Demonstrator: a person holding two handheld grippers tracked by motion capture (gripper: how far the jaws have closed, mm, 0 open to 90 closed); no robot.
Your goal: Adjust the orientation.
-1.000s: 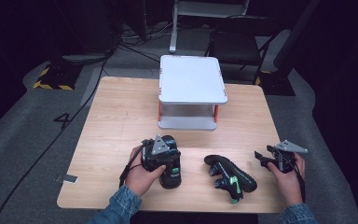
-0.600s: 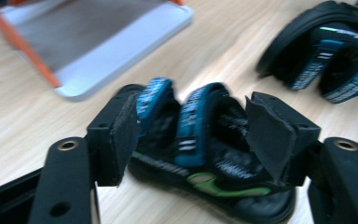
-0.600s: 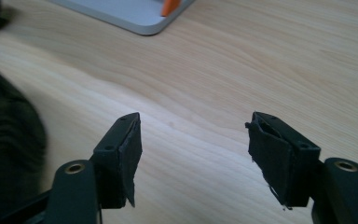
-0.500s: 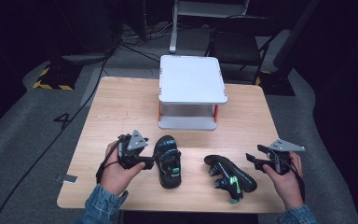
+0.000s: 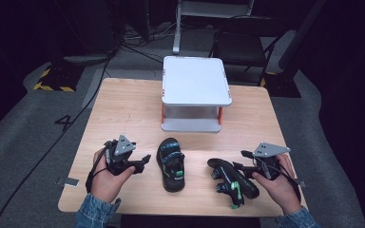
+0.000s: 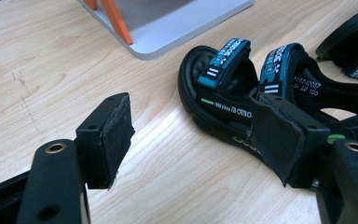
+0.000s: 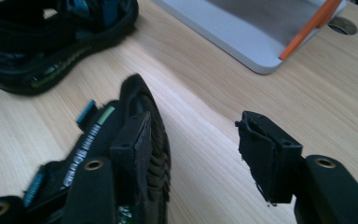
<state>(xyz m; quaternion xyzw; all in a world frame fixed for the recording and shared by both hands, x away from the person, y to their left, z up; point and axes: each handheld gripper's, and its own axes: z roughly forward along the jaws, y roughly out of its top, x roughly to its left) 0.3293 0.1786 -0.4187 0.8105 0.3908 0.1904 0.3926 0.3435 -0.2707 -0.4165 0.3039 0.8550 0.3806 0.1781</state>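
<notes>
Left gripper (image 5: 142, 159): held at the table's near-left, jaws pointing right toward the upright sandal. Jaws spread, just been opening, bare wood between them; one pad (image 6: 114, 135) clear of the shoe, the other sits just beside its side.
Upright sandal (image 5: 171, 164): black with blue straps, sole down, near the front-centre of the table (image 5: 123, 109). Long axis runs front to back, slightly slanted; which end is the toe I cannot tell. In the left gripper view it lies just past the jaws (image 6: 242, 88).
Shelf (image 5: 195, 80): white two-level stand with orange posts, behind the sandals, well apart from both.
Tipped sandal (image 5: 230, 178): right of the first, lying on its side, long axis slanted from far-left to near-right, sole edge facing the right gripper.
Right gripper (image 5: 247, 166): at the near-right, jaws pointing left. Jaws apart, just been closing; one pad lies against the tipped sandal's sole edge (image 7: 149, 135), the other stands off over bare wood, so no pinch.
</notes>
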